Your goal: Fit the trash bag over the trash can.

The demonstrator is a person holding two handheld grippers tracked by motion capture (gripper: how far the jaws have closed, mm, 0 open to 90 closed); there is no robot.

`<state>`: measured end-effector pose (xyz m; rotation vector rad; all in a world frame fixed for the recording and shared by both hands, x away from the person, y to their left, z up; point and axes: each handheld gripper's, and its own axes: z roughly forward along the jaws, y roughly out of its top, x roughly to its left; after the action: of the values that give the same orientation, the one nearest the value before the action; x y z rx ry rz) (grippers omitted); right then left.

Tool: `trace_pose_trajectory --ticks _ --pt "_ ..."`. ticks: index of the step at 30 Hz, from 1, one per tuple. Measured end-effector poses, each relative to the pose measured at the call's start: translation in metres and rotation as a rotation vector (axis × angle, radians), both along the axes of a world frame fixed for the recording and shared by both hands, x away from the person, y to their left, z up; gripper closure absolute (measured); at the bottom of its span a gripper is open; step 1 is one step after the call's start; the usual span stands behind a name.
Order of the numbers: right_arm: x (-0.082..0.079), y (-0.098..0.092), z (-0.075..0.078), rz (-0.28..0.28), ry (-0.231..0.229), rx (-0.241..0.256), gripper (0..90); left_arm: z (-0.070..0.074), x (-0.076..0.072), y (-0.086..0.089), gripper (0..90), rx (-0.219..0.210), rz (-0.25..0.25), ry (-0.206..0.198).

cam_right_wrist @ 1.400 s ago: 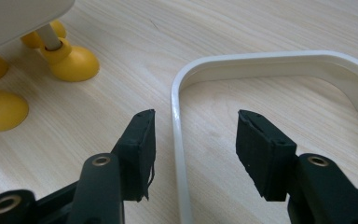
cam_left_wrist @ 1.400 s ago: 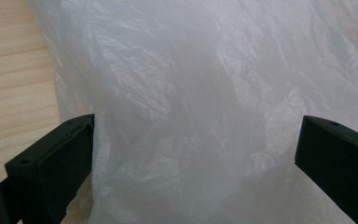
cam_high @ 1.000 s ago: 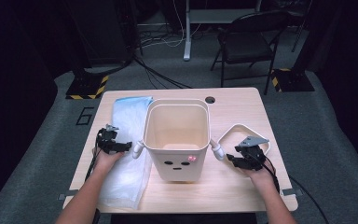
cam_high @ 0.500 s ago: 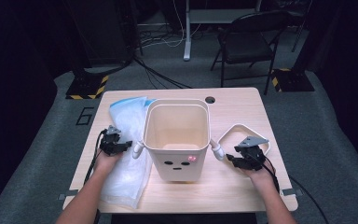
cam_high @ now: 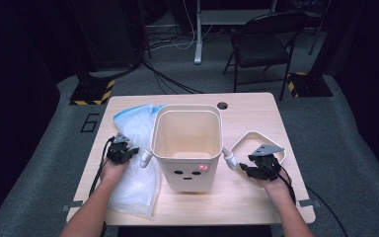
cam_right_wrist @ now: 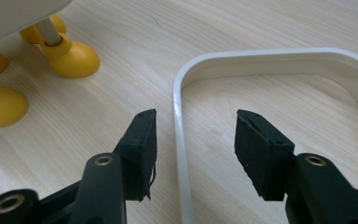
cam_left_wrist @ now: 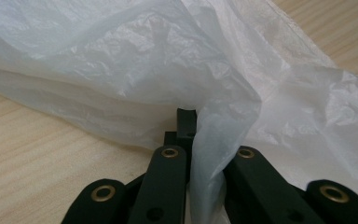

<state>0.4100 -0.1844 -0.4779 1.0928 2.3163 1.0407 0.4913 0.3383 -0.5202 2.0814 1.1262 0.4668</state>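
Note:
A cream bin [cam_high: 187,174] with a small face on its front stands in the middle of the wooden table [cam_high: 249,111]. Left of the bin lies a thin clear plastic bag [cam_high: 135,182], crumpled at its far end. My left gripper [cam_high: 121,151] is at the bag's left edge. In the left gripper view the left gripper [cam_left_wrist: 193,135] is shut on a fold of the plastic bag [cam_left_wrist: 135,60]. Right of the bin lies a white ring frame [cam_high: 251,132]. My right gripper [cam_right_wrist: 196,135] is open, its jaws standing either side of the white ring frame's rim [cam_right_wrist: 181,154].
The bin's yellow feet [cam_right_wrist: 70,55] rest on the table just left of the ring in the right gripper view. A round cable hole [cam_high: 222,105] sits near the table's far edge. A folding chair [cam_high: 261,47] and floor cables lie beyond the table.
The bag's far end has risen and bunched up from lying flat, with the left gripper holding its edge. The right gripper has stayed at the ring.

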Motion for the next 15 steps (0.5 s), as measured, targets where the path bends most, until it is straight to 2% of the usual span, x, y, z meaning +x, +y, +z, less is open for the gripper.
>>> trace_pose_trajectory --ticks 3,7,13,15 --pt "0.000 -0.001 0.000 -0.005 -0.003 0.006 48.1 0.000 0.000 0.000 88.4 -0.013 0.006 0.009" --pt "0.000 0.000 0.001 -0.004 -0.005 0.005 48.0 0.002 -0.002 -0.002 88.7 0.013 -0.016 0.009" --pt "0.000 -0.001 0.001 -0.009 -0.005 0.009 46.0 0.011 -0.005 0.000 88.8 -0.024 -0.014 -0.007" --pt "0.000 -0.001 0.001 -0.012 -0.002 0.010 45.4 0.014 -0.006 0.002 88.8 -0.029 -0.021 0.007"
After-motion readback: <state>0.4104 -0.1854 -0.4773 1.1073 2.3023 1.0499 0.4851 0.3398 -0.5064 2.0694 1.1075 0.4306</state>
